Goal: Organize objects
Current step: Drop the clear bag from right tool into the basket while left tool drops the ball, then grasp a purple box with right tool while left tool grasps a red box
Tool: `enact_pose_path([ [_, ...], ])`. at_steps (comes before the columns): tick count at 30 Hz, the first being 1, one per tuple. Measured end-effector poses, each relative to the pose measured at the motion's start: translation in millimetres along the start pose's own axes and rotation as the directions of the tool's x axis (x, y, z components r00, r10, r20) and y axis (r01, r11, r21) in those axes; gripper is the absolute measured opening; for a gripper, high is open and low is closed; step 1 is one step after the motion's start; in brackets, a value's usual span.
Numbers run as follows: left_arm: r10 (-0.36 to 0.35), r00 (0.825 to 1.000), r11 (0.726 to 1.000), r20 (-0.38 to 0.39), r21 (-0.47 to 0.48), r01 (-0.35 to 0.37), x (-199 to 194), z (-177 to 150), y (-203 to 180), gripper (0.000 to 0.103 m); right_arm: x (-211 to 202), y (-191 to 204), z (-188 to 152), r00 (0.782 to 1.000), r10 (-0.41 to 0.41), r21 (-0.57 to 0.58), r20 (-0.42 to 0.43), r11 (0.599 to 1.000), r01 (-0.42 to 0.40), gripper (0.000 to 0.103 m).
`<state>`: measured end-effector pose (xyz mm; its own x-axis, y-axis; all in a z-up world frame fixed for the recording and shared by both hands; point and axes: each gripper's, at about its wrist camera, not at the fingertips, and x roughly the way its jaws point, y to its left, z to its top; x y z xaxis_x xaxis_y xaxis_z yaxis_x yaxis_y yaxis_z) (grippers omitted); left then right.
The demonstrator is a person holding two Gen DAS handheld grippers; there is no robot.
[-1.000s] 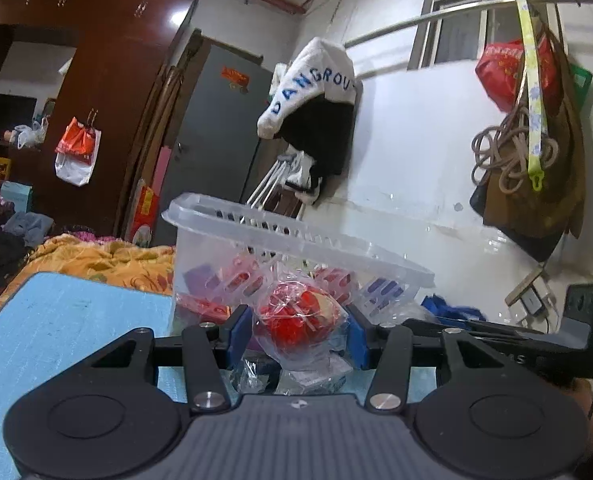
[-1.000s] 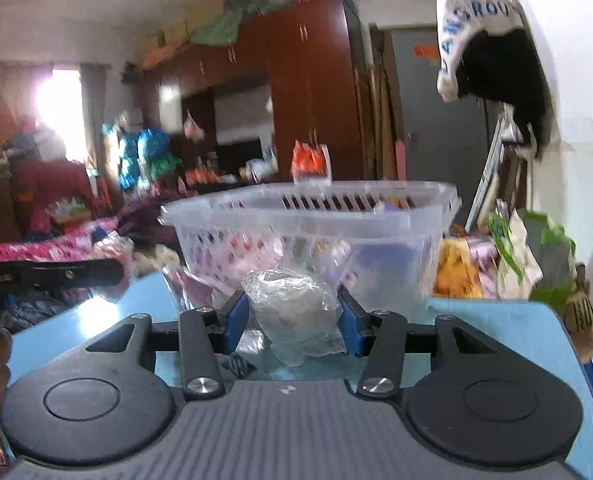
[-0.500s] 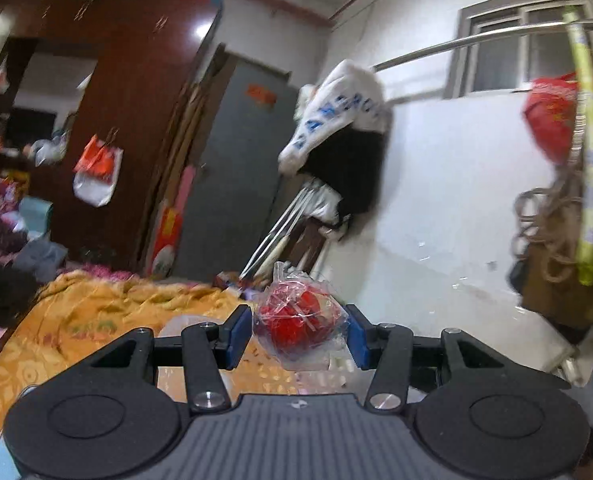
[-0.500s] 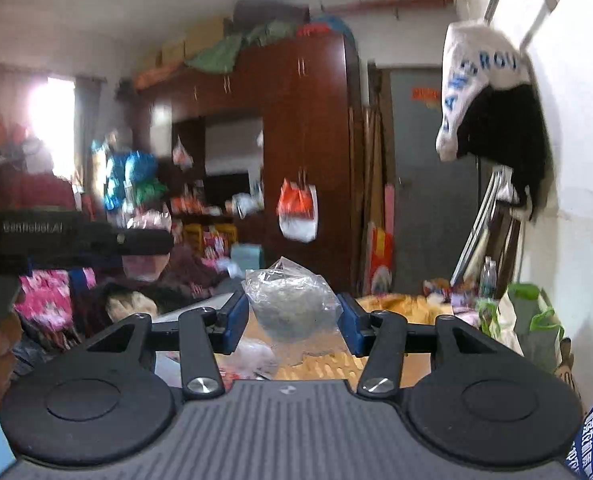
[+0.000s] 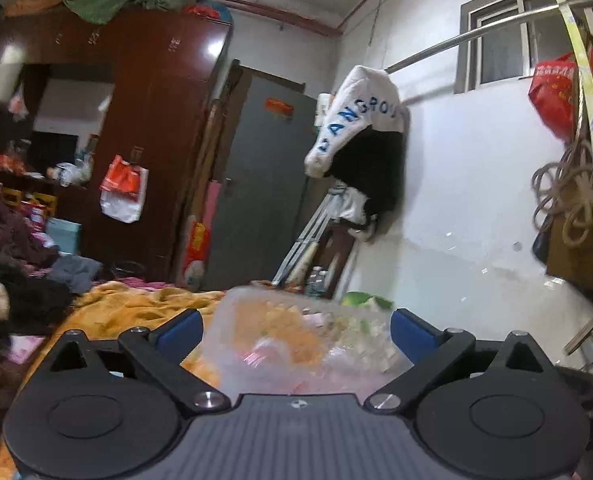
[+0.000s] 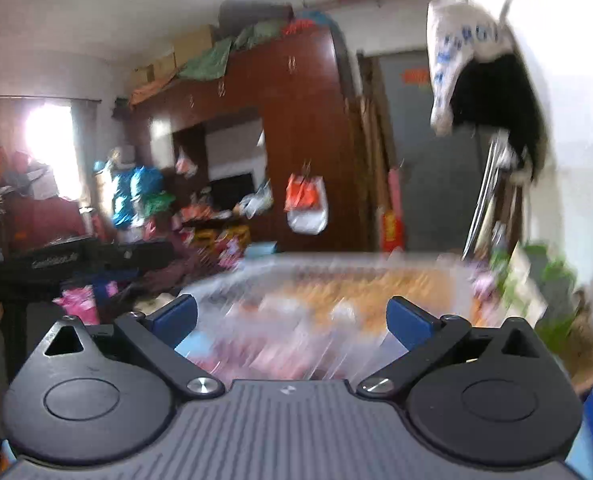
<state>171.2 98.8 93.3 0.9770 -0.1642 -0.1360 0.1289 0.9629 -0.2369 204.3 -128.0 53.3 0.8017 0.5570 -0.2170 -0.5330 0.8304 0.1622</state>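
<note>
Blurring under both spread grippers (image 5: 296,330) (image 6: 292,316): basket (image 6: 328,304) contents indistinct

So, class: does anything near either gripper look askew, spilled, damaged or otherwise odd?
Nothing clearly stands out. Both the left gripper and right gripper are open and empty above the clear plastic basket. The basket is motion-blurred in both views, so its contents cannot be checked.

Left gripper (image 5: 296,330), right gripper (image 6: 292,318): fingers spread, empty.

The basket (image 5: 296,344) sits between the left claw (image 5: 296,330) fingers, with the wardrobe (image 5: 136,140) behind, left of the door (image 5: 256,184)
</note>
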Motion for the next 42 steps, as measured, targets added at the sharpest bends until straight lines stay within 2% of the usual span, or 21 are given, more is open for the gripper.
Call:
enact_pose_path([
  [5, 0.085, 0.995, 0.996, -0.045, -0.022, -0.086, 3, -21, 24, 0.101, 46, 17, -25, 0.992, -0.044, 0.047, -0.115, 0.998, 0.049, 0.103],
  [8, 0.12, 0.991, 0.989, -0.06, -0.083, -0.125, 8, -28, 43, 0.101, 74, 30, -32, 0.981, -0.074, 0.002, -0.181, 0.997, 0.076, 0.103],
  [10, 0.123, 0.989, 0.984, -0.081, -0.119, -0.132, 14, -32, 53, 0.101, 86, 37, -33, 0.974, -0.106, -0.013, -0.201, 0.994, 0.106, 0.103],
  [13, 0.126, 0.985, 0.984, -0.116, -0.108, -0.139, 21, -38, 55, 0.101, 90, 44, -36, 0.971, -0.119, -0.023, -0.205, 0.993, 0.117, 0.102],
  [14, 0.131, 0.982, 0.985, -0.132, -0.095, -0.144, 24, -38, 53, 0.101, 93, 46, -35, 0.969, -0.127, -0.037, -0.213, 0.992, 0.122, 0.097],
  [15, 0.132, 0.981, 0.987, -0.143, -0.075, -0.144, 26, -39, 50, 0.101, 91, 50, -38, 0.967, -0.125, -0.05, -0.22, 0.992, 0.117, 0.091],
  [16, 0.132, 0.98, 0.988, -0.146, -0.058, -0.141, 26, -40, 49, 0.101, 91, 50, -38, 0.965, -0.125, -0.058, -0.229, 0.992, 0.115, 0.073],
  [19, 0.132, 0.98, 0.991, -0.148, -0.006, -0.134, 26, -43, 42, 0.101, 77, 42, -39, 0.972, -0.094, -0.038, -0.217, 0.995, 0.088, 0.066],
  [25, 0.143, 0.97, 0.988, -0.195, 0.078, -0.13, 35, -49, 28, 0.101, 20, 16, -34, 0.989, -0.09, -0.022, -0.116, 0.996, 0.088, 0.065],
  [31, 0.207, 0.944, 0.969, -0.256, 0.187, -0.161, 55, -57, 3, 0.097, -15, -10, -32, 0.989, -0.136, -0.026, -0.053, 0.99, 0.135, 0.065],
  [33, 0.24, 0.934, 0.955, -0.263, 0.234, -0.18, 61, -59, -6, 0.091, -19, -16, -31, 0.989, -0.139, -0.022, -0.046, 0.99, 0.138, 0.065],
  [34, 0.257, 0.93, 0.95, -0.261, 0.245, -0.193, 62, -59, -9, 0.079, -20, -18, -30, 0.99, -0.138, -0.02, -0.044, 0.99, 0.137, 0.065],
  [35, 0.277, 0.925, 0.944, -0.261, 0.256, -0.211, 64, -59, -11, 0.057, -20, -20, -30, 0.99, -0.137, -0.016, -0.037, 0.991, 0.136, 0.065],
  [36, 0.272, 0.926, 0.945, -0.264, 0.254, -0.205, 64, -59, -12, 0.051, -20, -20, -29, 0.99, -0.135, -0.013, -0.033, 0.991, 0.135, 0.065],
  [39, 0.301, 0.925, 0.935, -0.234, 0.262, -0.238, 59, -59, -18, 0.05, -22, -24, -31, 0.991, -0.129, -0.009, -0.03, 0.992, 0.129, 0.065],
  [42, 0.256, 0.948, 0.952, -0.19, 0.217, -0.214, 41, -58, -20, 0.05, -25, -26, -34, 0.99, -0.141, -0.027, -0.018, 0.99, 0.14, 0.065],
])
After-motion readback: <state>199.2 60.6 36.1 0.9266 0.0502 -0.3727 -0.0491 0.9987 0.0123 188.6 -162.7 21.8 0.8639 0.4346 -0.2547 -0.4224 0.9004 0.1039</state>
